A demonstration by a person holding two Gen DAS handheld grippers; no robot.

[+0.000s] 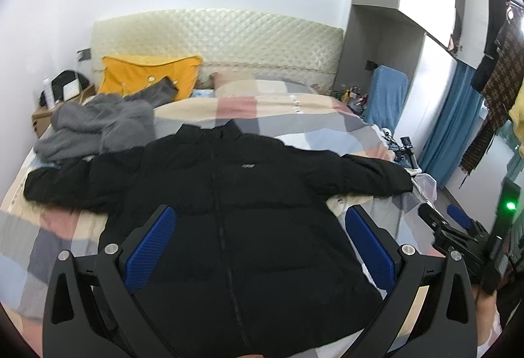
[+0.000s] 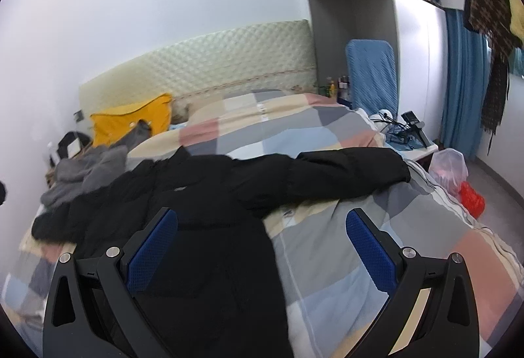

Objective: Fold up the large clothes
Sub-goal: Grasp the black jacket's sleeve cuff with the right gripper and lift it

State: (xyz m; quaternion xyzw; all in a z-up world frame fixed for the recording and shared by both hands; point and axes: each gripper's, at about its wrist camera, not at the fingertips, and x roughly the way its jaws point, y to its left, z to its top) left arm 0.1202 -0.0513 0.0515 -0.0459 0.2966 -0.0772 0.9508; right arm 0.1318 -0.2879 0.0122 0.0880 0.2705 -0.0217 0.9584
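We see the black puffer jacket (image 1: 229,194) spread front-up on the checked duvet (image 1: 268,109) of the bed, zip closed, collar toward the quilted headboard (image 1: 216,37) and both sleeves stretched out to the sides. Its right-hand sleeve (image 2: 347,174) reaches almost to the bed's edge.

The left gripper (image 1: 258,246) hovers over the jacket's lower body, pointing up the zip line; its blue-padded jaws stand wide apart and hold nothing. The right gripper (image 2: 262,250) hangs above the jacket's side hem where it meets the duvet, jaws likewise spread wide and empty. In the left wrist view we find the right gripper (image 1: 458,227) off to the side past the bed edge, with part of a hand (image 1: 488,309) below it.

A crumpled grey garment (image 1: 98,125) lies just beside the jacket's far sleeve, and a yellow cushion (image 1: 147,76) leans at the headboard. On the floor beside the bed sits a clear plastic bag (image 2: 448,168) with a red bag (image 2: 471,197) touching it; we cannot tell their contents.
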